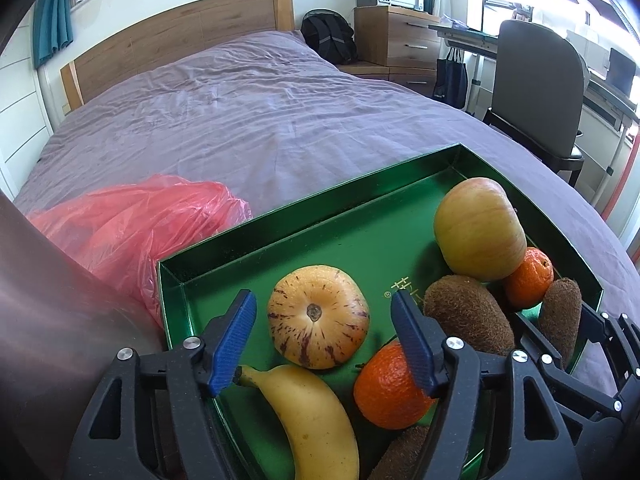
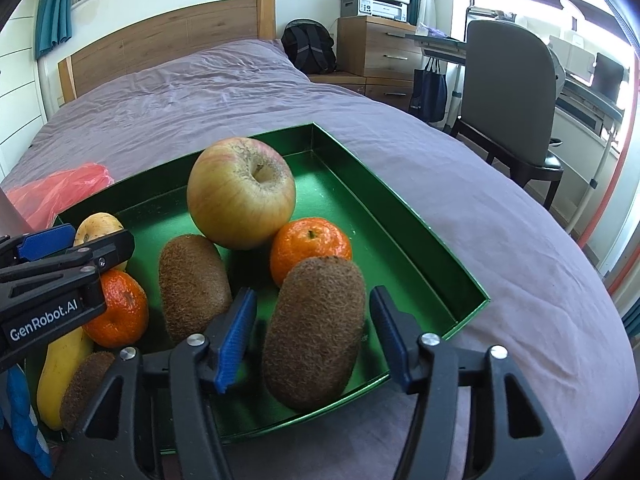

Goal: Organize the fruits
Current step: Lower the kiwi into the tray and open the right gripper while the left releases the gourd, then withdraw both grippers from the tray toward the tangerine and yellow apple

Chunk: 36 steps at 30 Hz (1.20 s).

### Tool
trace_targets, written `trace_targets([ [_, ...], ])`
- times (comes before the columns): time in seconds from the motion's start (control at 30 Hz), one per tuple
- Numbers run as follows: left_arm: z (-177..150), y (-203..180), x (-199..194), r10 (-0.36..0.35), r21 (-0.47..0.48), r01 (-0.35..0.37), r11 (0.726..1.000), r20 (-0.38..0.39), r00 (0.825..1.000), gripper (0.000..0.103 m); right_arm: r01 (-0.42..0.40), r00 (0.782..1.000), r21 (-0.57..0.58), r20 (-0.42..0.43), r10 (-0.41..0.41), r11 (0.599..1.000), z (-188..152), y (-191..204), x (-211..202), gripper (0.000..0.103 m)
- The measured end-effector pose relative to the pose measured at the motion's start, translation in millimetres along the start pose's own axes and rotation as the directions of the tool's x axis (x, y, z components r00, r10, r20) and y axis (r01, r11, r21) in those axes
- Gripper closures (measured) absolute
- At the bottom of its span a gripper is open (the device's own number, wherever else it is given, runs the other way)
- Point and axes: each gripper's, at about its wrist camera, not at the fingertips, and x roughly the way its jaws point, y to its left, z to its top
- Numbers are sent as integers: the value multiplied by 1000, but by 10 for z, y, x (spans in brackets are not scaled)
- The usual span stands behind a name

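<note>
A green tray (image 1: 320, 216) (image 2: 420, 248) lies on the bed and holds fruit. In the left wrist view I see a striped yellow melon (image 1: 318, 316), a banana (image 1: 316, 420), an orange (image 1: 386, 390), a kiwi (image 1: 468, 314), an apple (image 1: 480, 230), a second orange (image 1: 528, 278) and a second kiwi (image 1: 560, 320). My left gripper (image 1: 324, 340) is open just above the melon and banana. My right gripper (image 2: 312, 336) is open, its fingers on either side of a kiwi (image 2: 316, 332), apart from it. The apple (image 2: 242, 192) and an orange (image 2: 310, 250) lie behind it.
A red plastic bag (image 1: 132, 232) lies on the purple bedsheet (image 1: 224, 120) left of the tray. A grey chair (image 2: 508, 92), a desk and a drawer unit with a printer stand beyond the bed's right side.
</note>
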Motion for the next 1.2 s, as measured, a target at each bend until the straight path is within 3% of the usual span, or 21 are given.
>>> trace_targets([
  [0.5,-18,-87,-188,26,46,-29,999,75,997,23,-19,999,13,27,19,1000,-7,-4,-103,0],
  [1.2,-25,-89,-806,-40,22,37,999,145,989,19,47,995,-11,88,-45,999,57,26,-370,0],
])
